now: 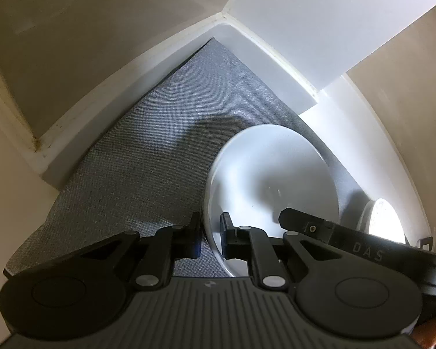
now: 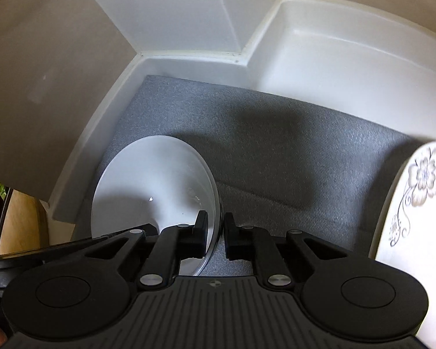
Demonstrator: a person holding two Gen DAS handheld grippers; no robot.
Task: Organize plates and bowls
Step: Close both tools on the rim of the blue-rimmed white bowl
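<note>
A plain white bowl [image 1: 270,174] sits on a grey mat [image 1: 160,133] inside a white compartment. In the left wrist view my left gripper [image 1: 210,232] is shut on the bowl's near left rim, one pad outside the wall and one inside. The right wrist view shows the same white bowl [image 2: 154,180] with my right gripper [image 2: 216,228] shut on its right rim. The right gripper's finger [image 1: 293,218] reaches over the bowl's far side in the left wrist view. A dish with a flower pattern [image 2: 415,197] stands at the right.
White walls [image 2: 334,67] close the compartment at the back and sides, with a raised ledge [image 1: 81,133] along the left. Bare grey mat [image 2: 290,151] lies behind and to the right of the bowl. The flowered dish [image 1: 383,221] is close beside the bowl.
</note>
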